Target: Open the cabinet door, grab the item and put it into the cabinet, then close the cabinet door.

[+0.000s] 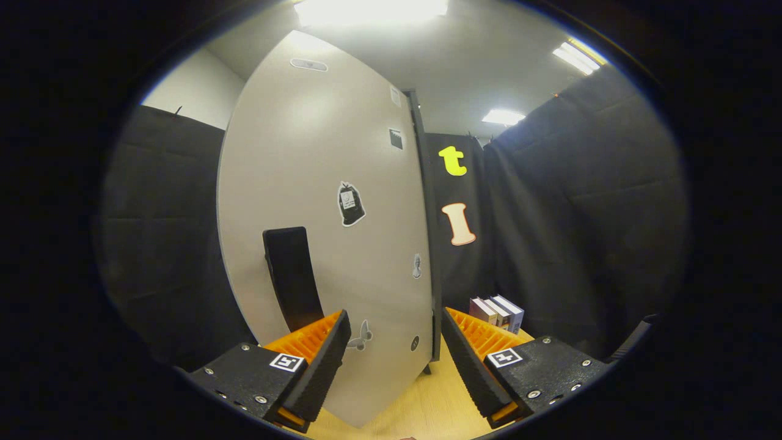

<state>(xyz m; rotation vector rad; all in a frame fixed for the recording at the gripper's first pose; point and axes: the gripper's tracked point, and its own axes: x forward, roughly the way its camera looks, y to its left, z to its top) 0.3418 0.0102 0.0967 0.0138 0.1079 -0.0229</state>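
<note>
The pale grey cabinet door (330,183) stands tall and close ahead of my gripper (396,318), with a few small stickers on its face. Its black upright handle (292,278) sits low on the door, just beyond my left finger (324,360). A dark edge strip (427,232) runs down the door's right side, in line with my right finger (470,360). The gripper is open with nothing between its fingers; the lower door face shows in the gap. I cannot tell from this angle whether the door is shut or ajar.
The cabinet stands on a light wooden tabletop (427,403). Three small books (498,311) stand upright on the table just beyond the right finger, against the black cloth wall (580,232). More black cloth hangs to the left of the door.
</note>
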